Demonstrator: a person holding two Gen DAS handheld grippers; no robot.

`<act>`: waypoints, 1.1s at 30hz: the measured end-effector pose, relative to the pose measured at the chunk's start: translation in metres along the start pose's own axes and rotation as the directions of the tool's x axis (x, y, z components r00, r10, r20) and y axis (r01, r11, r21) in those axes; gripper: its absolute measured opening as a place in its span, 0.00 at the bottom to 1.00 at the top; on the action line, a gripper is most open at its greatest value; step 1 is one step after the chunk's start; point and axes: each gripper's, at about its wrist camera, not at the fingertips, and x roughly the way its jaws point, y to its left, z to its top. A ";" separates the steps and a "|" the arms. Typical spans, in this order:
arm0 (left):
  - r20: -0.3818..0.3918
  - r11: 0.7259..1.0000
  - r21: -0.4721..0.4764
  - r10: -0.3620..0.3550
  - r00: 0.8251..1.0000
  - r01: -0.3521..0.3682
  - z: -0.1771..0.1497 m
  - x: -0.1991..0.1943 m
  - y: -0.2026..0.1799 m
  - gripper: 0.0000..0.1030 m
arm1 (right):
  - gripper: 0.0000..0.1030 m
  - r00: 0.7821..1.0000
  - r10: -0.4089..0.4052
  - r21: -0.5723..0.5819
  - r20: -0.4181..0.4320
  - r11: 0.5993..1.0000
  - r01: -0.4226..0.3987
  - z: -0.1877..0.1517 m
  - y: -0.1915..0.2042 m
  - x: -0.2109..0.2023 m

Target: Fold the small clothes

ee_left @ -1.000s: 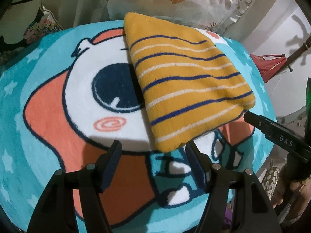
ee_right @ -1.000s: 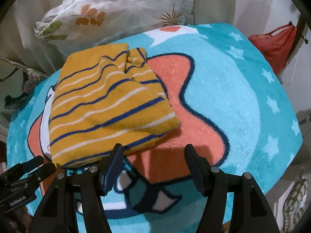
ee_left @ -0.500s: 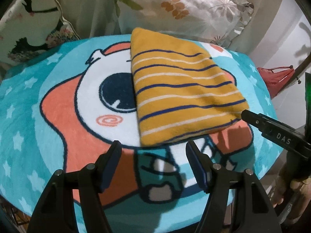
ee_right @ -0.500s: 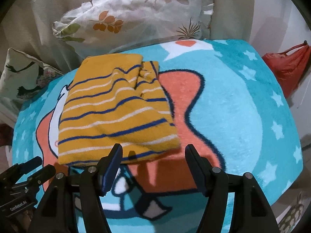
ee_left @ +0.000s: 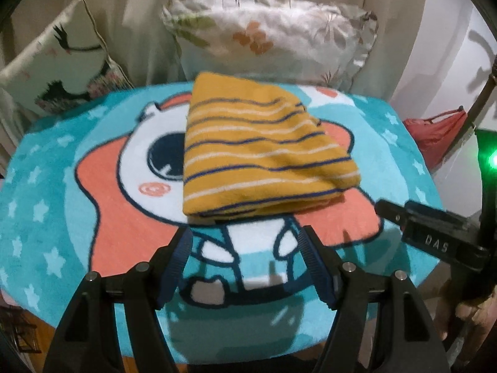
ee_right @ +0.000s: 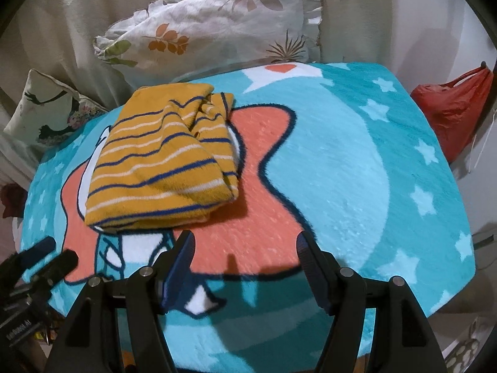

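Striped garment (ee_left: 264,152): soft fleecy knit cloth. Rug (ee_right: 357,161): plush, matt pile. Pillow (ee_right: 211,25): smooth printed fabric.

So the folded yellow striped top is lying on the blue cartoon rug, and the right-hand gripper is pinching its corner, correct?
Not quite. The yellow striped top does lie folded on the rug, but the right gripper holds nothing: its jaws stand open over bare rug, short of the cloth, as the right wrist view shows.

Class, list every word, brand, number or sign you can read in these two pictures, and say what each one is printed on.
"DAS": white letters on the right tongs, seen from the left wrist.
"GenRobot.AI", blurred and partly cut off, so uncertain: on the left tongs, seen from the right wrist.
No text on the striped garment or the rug.
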 end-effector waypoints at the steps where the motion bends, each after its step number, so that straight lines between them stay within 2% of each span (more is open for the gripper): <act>1: 0.021 1.000 -0.001 0.016 1.000 -0.016 0.000 -0.005 -0.001 0.68 | 0.70 1.000 0.003 -0.001 0.002 1.000 -0.003 -0.001 -0.001 -0.001; 5: 0.126 0.995 -0.019 0.101 0.987 -0.100 0.001 -0.026 -0.001 0.77 | 0.71 1.000 0.011 -0.008 0.018 1.000 -0.011 -0.007 -0.002 -0.009; 7: 0.191 0.990 -0.029 0.139 0.972 -0.136 0.000 -0.039 0.001 0.82 | 0.71 1.000 0.020 -0.015 0.025 1.000 -0.019 -0.009 0.001 -0.012; 10: 0.239 0.985 -0.058 0.170 0.956 -0.160 -0.002 -0.051 0.006 0.90 | 0.71 0.999 0.027 -0.030 0.031 0.999 -0.026 -0.010 0.007 -0.014; 14: 0.321 0.971 -0.141 0.231 0.919 -0.195 -0.007 -0.073 0.018 0.90 | 0.71 0.999 0.040 -0.052 0.031 0.998 -0.039 -0.012 0.015 -0.015; 16: 0.388 0.955 -0.199 0.283 0.877 -0.220 -0.011 -0.089 0.023 0.93 | 0.71 0.999 0.045 -0.065 0.030 0.997 -0.043 -0.015 0.020 -0.015; 18: 0.460 0.934 -0.268 0.339 0.820 -0.236 -0.015 -0.109 0.030 1.00 | 0.71 0.998 0.050 -0.078 0.030 0.996 -0.048 -0.017 0.025 -0.016; 19: 0.484 0.928 -0.288 0.353 0.800 -0.235 -0.016 -0.117 0.032 1.00 | 0.71 0.998 0.052 -0.083 0.032 0.995 -0.049 -0.017 0.027 -0.016; 20: 0.490 0.921 -0.311 0.368 0.790 -0.236 -0.016 -0.124 0.036 1.00 | 0.71 0.998 0.055 -0.089 0.036 0.995 -0.052 -0.018 0.029 -0.017; 21: 0.477 0.916 -0.319 0.378 0.793 -0.245 -0.014 -0.127 0.038 1.00 | 0.71 0.997 0.055 -0.099 0.045 0.994 -0.050 -0.018 0.032 -0.020; 24: 0.403 0.903 -0.308 0.411 0.818 -0.301 -0.005 -0.125 0.041 1.00 | 0.71 0.996 0.049 -0.125 0.069 0.991 -0.041 -0.019 0.040 -0.026; 27: 0.391 0.903 -0.285 0.415 0.821 -0.321 -0.008 -0.120 0.040 1.00 | 0.71 0.994 0.044 -0.143 0.102 0.989 -0.029 -0.019 0.047 -0.034; 28: 0.380 0.906 -0.273 0.409 0.830 -0.322 -0.009 -0.117 0.041 1.00 | 0.71 0.993 0.040 -0.149 0.112 0.989 -0.023 -0.019 0.049 -0.037; 31: 0.318 0.926 -0.246 0.357 0.878 -0.287 -0.011 -0.106 0.042 1.00 | 0.72 0.991 0.033 -0.163 0.129 0.987 -0.012 -0.020 0.053 -0.041; 32: 0.286 0.936 -0.238 0.321 0.903 -0.258 -0.012 -0.102 0.044 1.00 | 0.72 0.991 0.032 -0.166 0.128 0.986 -0.011 -0.021 0.054 -0.041; 33: 0.269 0.944 -0.233 0.292 0.918 -0.233 -0.013 -0.098 0.044 1.00 | 0.73 0.992 0.034 -0.167 0.123 0.986 -0.013 -0.022 0.055 -0.040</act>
